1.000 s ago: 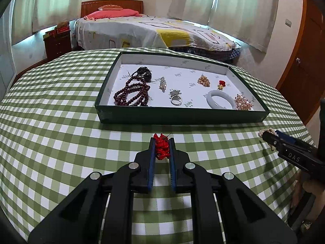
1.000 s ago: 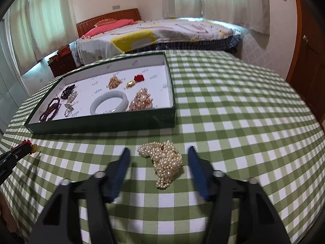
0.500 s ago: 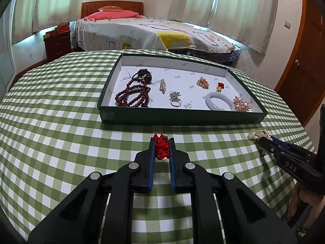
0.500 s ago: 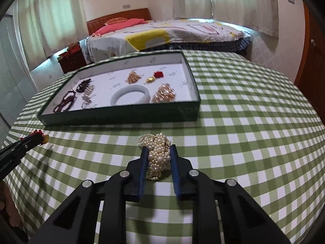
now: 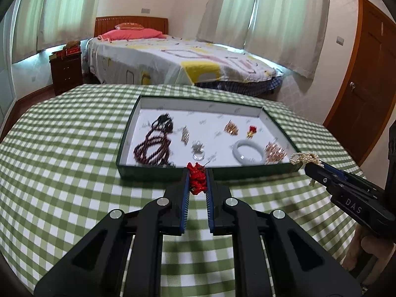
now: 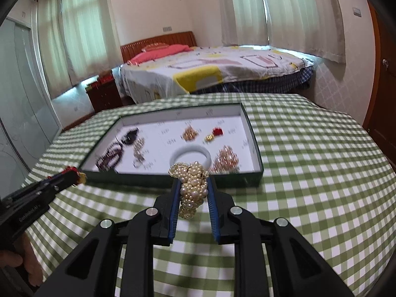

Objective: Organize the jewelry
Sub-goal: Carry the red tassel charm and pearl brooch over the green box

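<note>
While both grippers hang above the green-checked tablecloth (image 5: 74, 178), each one has a piece pinched: left gripper (image 5: 197, 173) has its jaws pressed together on a small red bead cluster (image 5: 196, 180), which fills the narrow gap between the blue pads and pokes out past the tips, held clear of the cloth just in front of the near wall of the tray (image 5: 153, 174). Right gripper (image 6: 191, 185) is clamped on a bunch of pearl beads (image 6: 191, 188); its jaws have just been closing and now the pads squeeze the bunch on both sides, some strands spilling over the tips, the lower end hanging loose. Seen from the left wrist view, the right gripper (image 5: 309, 164) sits off the tray's near right corner with the pearls (image 5: 305, 158) at its tip. The tray is a shallow dark-green box with white lining, flat on the table. Inside: dark red bead strand (image 5: 152, 148) at the left, black piece (image 5: 163, 123) behind it, a ring (image 5: 198, 152) near the middle, white bangle (image 5: 248, 152) right of it, rose-gold cluster (image 5: 274, 151) just beside the bangle, small gold piece (image 5: 231, 128) and red-gold piece (image 5: 252, 131) further back. Tray contents are motion-blurred. A bed (image 5: 178, 61) stands behind the table.
</note>
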A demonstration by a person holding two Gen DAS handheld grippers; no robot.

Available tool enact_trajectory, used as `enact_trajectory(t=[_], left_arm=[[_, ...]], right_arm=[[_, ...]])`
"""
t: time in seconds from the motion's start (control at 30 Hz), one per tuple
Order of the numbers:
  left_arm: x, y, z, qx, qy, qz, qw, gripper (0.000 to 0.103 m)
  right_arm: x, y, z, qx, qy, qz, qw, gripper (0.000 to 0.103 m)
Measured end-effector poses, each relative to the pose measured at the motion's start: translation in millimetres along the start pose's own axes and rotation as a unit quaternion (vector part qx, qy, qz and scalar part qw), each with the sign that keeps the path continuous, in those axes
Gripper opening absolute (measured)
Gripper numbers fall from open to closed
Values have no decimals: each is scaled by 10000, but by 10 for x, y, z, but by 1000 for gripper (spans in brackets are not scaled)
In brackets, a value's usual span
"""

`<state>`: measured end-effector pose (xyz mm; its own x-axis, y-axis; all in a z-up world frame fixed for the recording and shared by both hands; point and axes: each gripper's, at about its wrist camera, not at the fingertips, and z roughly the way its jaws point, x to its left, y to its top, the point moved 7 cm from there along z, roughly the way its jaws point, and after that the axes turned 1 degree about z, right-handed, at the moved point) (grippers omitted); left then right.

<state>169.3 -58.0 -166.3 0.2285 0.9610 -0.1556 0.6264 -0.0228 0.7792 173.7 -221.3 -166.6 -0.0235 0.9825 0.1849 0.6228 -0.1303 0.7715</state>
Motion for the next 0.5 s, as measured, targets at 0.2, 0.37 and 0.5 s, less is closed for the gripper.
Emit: enact_trajectory(t=[0.2,0.37,0.5], left_arm=[[-118,281,-2,-227,-125,73,9996,12],[-199,557,81,-437,-170,184,9987,12],[-240,778,209,-565,-156,249,9980,12]], right_arm=[[91,298,-28,-277,63,-75,9996,22],[151,586,6,-526,95,-148,9985,22],[162,866,97,-728,135,-156,9971,22]])
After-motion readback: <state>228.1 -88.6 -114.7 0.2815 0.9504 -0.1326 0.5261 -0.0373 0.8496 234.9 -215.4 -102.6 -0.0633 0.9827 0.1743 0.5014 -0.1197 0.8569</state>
